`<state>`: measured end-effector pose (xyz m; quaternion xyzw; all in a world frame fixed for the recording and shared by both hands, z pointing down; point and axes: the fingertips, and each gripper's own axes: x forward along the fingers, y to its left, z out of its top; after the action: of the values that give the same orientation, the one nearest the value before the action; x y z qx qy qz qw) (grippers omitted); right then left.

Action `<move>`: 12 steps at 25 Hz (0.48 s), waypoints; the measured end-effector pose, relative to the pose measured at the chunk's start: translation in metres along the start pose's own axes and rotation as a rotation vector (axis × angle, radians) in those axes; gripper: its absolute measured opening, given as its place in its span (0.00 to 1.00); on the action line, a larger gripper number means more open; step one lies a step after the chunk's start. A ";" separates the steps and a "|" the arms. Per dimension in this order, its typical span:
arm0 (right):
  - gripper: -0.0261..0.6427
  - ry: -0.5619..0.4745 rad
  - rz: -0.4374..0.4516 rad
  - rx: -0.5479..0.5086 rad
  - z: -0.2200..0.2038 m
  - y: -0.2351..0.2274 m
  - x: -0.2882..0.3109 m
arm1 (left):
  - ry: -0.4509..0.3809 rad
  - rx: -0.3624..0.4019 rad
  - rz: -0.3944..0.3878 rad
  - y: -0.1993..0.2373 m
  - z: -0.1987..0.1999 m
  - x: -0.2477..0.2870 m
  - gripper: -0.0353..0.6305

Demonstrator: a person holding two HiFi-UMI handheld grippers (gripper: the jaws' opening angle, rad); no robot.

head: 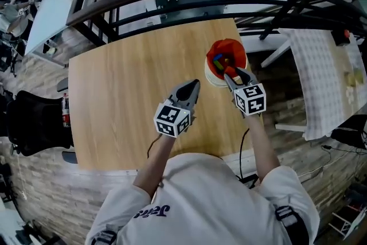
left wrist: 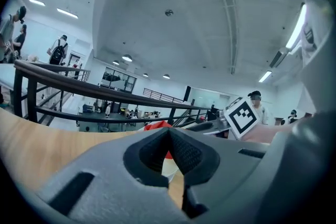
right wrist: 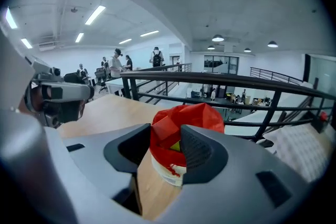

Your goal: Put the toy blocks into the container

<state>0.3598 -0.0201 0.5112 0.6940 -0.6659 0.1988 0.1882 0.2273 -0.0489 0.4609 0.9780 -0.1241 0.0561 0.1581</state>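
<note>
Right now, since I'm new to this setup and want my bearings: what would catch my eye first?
The red-lined container stands out near the far right edge of the wooden table, with coloured blocks inside. The right gripper holds a red block at the container's near rim. The left gripper hovers over the table to its left, jaws together and empty.

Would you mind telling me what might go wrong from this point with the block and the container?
1. The right gripper holds a red block at the near rim of the container; released here, it might bounce out onto the table.
2. The container stands close to the table's right edge, so a nudge could push it off.
</note>
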 end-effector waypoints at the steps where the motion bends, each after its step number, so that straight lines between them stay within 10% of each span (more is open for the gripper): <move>1: 0.31 0.036 0.020 -0.034 -0.004 -0.005 0.006 | 0.006 -0.006 -0.009 -0.002 -0.001 0.005 0.06; 12: 0.31 0.414 0.245 -0.406 -0.040 -0.029 0.085 | 0.059 -0.064 -0.004 0.016 -0.022 0.030 0.06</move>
<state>0.3904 -0.0698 0.5898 0.5019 -0.7181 0.2201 0.4290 0.2503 -0.0633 0.4911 0.9706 -0.1191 0.0808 0.1931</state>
